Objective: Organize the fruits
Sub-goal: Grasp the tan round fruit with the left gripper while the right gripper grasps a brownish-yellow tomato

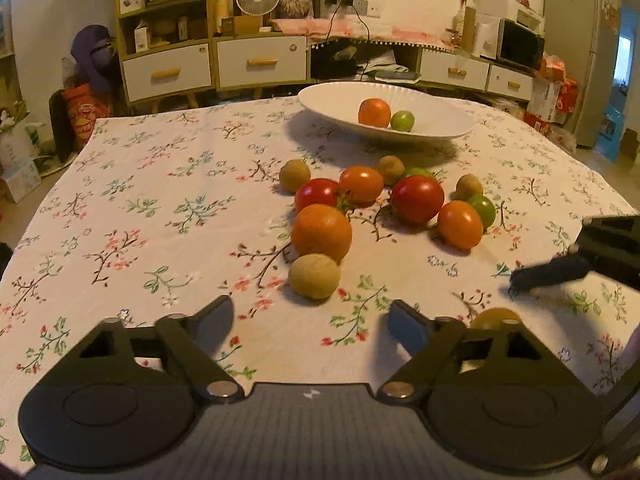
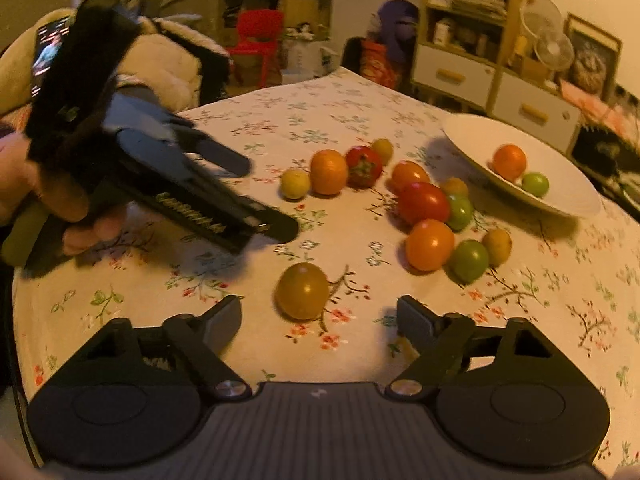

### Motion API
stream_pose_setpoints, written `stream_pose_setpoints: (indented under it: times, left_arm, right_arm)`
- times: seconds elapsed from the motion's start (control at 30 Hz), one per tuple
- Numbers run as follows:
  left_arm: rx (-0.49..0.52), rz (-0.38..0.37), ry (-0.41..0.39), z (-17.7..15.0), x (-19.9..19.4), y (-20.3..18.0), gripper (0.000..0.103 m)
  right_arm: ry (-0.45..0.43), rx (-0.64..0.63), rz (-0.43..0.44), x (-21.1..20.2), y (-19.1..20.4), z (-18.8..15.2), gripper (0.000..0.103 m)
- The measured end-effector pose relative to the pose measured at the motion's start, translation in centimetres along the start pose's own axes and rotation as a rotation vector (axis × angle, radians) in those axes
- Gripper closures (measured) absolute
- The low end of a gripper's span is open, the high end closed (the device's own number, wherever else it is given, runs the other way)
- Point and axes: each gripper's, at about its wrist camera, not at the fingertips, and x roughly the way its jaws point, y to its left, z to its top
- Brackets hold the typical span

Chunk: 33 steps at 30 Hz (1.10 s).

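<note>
Both grippers hover low over the flowered tablecloth [image 1: 160, 184] with nothing between their pads: the left gripper [image 1: 310, 322] stands parted just short of a tan round fruit [image 1: 315, 276], and the right gripper [image 2: 320, 318] stands parted around the near side of an olive-yellow tomato [image 2: 302, 290] without pressing on it. Beyond them the white bowl [image 1: 340, 94] sits at the far side of the table, already holding an orange fruit [image 1: 374, 112] and a small green one [image 1: 402, 121]. Between bowl and grippers lies the loose cluster: a large orange [image 1: 321, 233], red tomatoes [image 1: 417, 199], orange tomatoes and small green and tan fruits, several touching. Most of the sorting seems left to do. The risk here is rolling: a pad nudging a round fruit off-centre could send it across the cloth or into its neighbours, and the tan fruit rests against the orange, so a grasp there may shove both. With the two grippers near each other, they could also collide.
</note>
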Motion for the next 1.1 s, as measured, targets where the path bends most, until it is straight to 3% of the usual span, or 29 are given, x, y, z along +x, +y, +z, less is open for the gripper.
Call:
stream_pose_setpoints:
  times: [0.5, 0.97, 1.1]
  left_arm:
    - [-0.054, -0.019, -0.001, 1.2, 0.7, 0.3, 0.072]
    - [-0.055, -0.029, 0.018, 1.4, 0.6, 0.2, 0.073]
    - [-0.055, -0.037, 0.022, 1.5, 0.5, 0.1, 0.073]
  right_arm:
    - [-0.005, -0.006, 0.050, 0.1, 0.4, 0.5, 0.054]
    - [0.010, 0.076, 0.092, 0.5, -0.8, 1.0, 0.078]
    - [0.013, 0.097, 0.100, 0.5, -1.0, 1.1, 0.078]
